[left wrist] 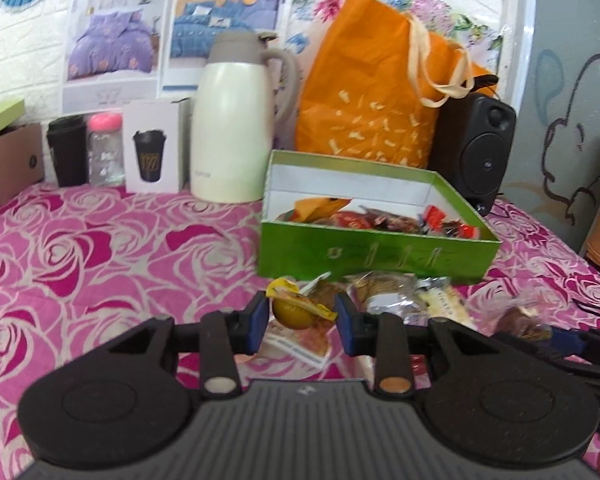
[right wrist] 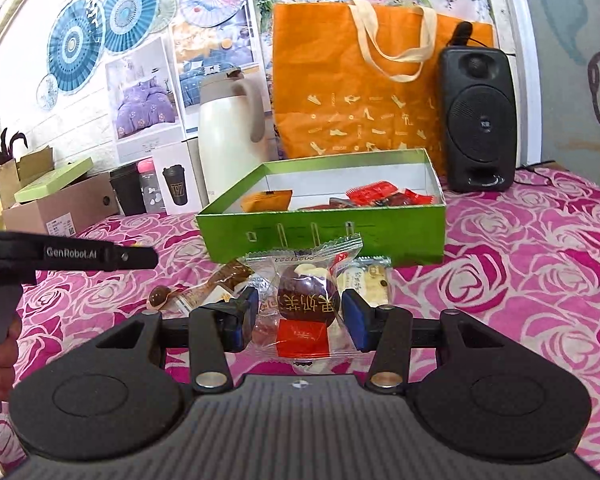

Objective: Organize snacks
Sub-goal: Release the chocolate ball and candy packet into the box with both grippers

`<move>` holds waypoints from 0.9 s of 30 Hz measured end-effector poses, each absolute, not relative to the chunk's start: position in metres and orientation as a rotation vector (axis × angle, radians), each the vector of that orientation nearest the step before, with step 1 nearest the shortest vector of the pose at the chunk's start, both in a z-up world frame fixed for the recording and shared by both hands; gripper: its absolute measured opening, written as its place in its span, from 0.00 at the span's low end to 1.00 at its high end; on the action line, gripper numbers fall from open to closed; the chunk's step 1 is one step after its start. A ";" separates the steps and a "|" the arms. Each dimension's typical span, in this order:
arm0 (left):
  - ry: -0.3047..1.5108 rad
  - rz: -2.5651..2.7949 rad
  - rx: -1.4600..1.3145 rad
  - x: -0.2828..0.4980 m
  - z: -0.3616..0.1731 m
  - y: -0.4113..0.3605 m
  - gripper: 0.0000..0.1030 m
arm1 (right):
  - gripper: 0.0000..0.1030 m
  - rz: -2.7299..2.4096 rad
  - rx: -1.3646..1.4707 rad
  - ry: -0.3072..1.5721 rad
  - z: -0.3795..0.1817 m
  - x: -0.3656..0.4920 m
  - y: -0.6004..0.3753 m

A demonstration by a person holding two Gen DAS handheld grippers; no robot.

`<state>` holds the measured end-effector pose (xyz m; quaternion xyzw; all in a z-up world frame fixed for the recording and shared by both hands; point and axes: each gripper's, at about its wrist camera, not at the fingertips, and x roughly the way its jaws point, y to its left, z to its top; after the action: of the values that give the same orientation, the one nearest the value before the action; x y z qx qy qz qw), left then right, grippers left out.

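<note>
My left gripper (left wrist: 302, 322) has its blue pads spread apart, and between them I see a small yellow-wrapped round snack (left wrist: 296, 308) lying on a flat orange-and-white packet (left wrist: 300, 340). The pads stand on either side of the yellow snack, but I cannot tell if they touch it — there seems to be a gap on both sides.

My right gripper (right wrist: 299, 316) is also parted wide. Between its pads sits a clear plastic packet with a dark brown date-like sweet and a red label (right wrist: 306, 300); the left pad looks to be against the wrapper's edge, the right pad just beside it, and I cannot tell if it is really gripped.

Ahead of both grippers stands the open green cardboard box (right wrist: 324, 236) with white inner walls, already holding red and orange wrapped snacks (right wrist: 374, 194). Between the box and my right gripper lie a white wrapped biscuit bar (right wrist: 366, 282) and, to the left, a brown wrapped pastry (right wrist: 228, 276). All rest on the pink rose-patterned cloth (right wrist: 520, 280). Behind the box are a cream thermos jug (right wrist: 230, 136), an orange tote bag (right wrist: 364, 92) and a black speaker (right wrist: 478, 120).
</note>
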<state>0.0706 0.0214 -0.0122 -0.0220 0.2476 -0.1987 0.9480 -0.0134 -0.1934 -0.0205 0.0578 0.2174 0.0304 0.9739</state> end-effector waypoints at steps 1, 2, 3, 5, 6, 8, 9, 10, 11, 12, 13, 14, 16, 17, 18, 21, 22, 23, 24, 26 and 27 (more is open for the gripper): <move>0.501 -0.413 -0.048 0.070 -0.011 0.018 0.32 | 0.77 0.062 0.111 0.435 -0.020 -0.013 -0.192; 0.500 -0.421 -0.050 0.070 -0.010 0.015 0.32 | 0.77 0.063 0.108 0.434 -0.019 -0.011 -0.191; 0.499 -0.428 -0.044 0.070 -0.009 0.011 0.32 | 0.77 0.066 0.106 0.430 -0.018 -0.009 -0.191; 0.496 -0.440 -0.042 0.072 -0.007 0.005 0.32 | 0.77 0.076 0.095 0.423 -0.016 -0.004 -0.189; 0.491 -0.447 -0.043 0.073 -0.006 0.002 0.32 | 0.77 0.079 0.088 0.414 -0.014 -0.001 -0.188; 0.474 -0.453 -0.046 0.079 -0.002 -0.003 0.32 | 0.77 0.084 0.071 0.396 -0.009 0.006 -0.188; 0.463 -0.459 -0.055 0.083 0.000 -0.005 0.32 | 0.77 0.089 0.070 0.377 -0.006 0.010 -0.189; 0.453 -0.464 -0.066 0.088 0.002 -0.007 0.32 | 0.78 0.093 0.074 0.349 -0.002 0.014 -0.192; 0.435 -0.473 -0.082 0.092 0.004 -0.008 0.32 | 0.78 0.101 0.084 0.308 0.002 0.016 -0.195; 0.414 -0.487 -0.102 0.098 0.005 -0.010 0.32 | 0.78 0.107 0.096 0.259 0.006 0.018 -0.199; 0.400 -0.495 -0.111 0.104 0.006 -0.012 0.32 | 0.78 0.109 0.102 0.213 0.009 0.021 -0.202; 0.401 -0.486 -0.108 0.112 0.006 -0.016 0.32 | 0.78 0.106 0.101 0.182 0.011 0.026 -0.204; 0.396 -0.458 -0.095 0.128 0.007 -0.026 0.32 | 0.78 0.093 0.089 0.173 0.014 0.041 -0.208; 0.398 -0.445 -0.088 0.135 0.007 -0.031 0.32 | 0.78 0.089 0.085 0.180 0.014 0.049 -0.210; 0.399 -0.438 -0.074 0.142 0.006 -0.037 0.32 | 0.78 0.084 0.083 0.194 0.013 0.058 -0.213; 0.388 -0.430 -0.028 0.159 0.003 -0.049 0.32 | 0.78 0.072 0.097 0.236 0.008 0.082 -0.222; 0.385 -0.422 -0.015 0.165 0.001 -0.053 0.32 | 0.78 0.068 0.104 0.253 0.006 0.089 -0.224; 0.384 -0.419 -0.009 0.171 -0.001 -0.055 0.32 | 0.78 0.062 0.116 0.266 0.003 0.097 -0.226; 0.389 -0.421 -0.017 0.177 -0.003 -0.056 0.32 | 0.78 0.056 0.127 0.281 -0.001 0.103 -0.229; 0.397 -0.424 -0.027 0.186 -0.008 -0.058 0.32 | 0.78 0.052 0.148 0.292 -0.007 0.112 -0.232; 0.397 -0.420 -0.025 0.189 -0.011 -0.058 0.32 | 0.78 0.051 0.160 0.294 -0.009 0.115 -0.233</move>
<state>0.1889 -0.0579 -0.0114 -0.0123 0.1957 -0.2069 0.9585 0.1150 -0.2334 -0.0087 0.0797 0.1462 0.0256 0.9857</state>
